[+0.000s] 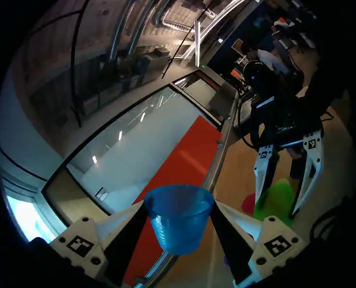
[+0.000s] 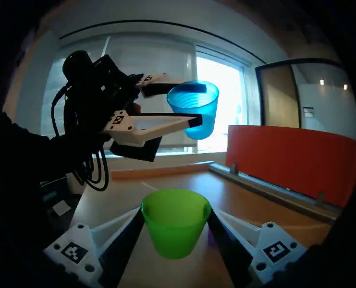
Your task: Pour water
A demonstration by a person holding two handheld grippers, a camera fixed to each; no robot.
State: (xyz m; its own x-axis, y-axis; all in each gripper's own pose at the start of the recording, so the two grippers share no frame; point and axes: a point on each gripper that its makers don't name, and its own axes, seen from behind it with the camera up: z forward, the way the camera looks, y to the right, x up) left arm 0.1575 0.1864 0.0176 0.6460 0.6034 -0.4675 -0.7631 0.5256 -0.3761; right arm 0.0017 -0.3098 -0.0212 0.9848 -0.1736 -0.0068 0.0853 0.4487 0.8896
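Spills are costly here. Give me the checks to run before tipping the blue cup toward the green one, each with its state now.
1. Left tongs shut on blue cup: ok.
2. Right tongs shut on green cup: ok.
3. Blue cup upright: ok.
4. Blue cup higher than green cup: ok, by the right gripper view.
5. Blue cup's lip over green cup's mouth: cannot tell.
6. Water in blue cup: cannot tell.
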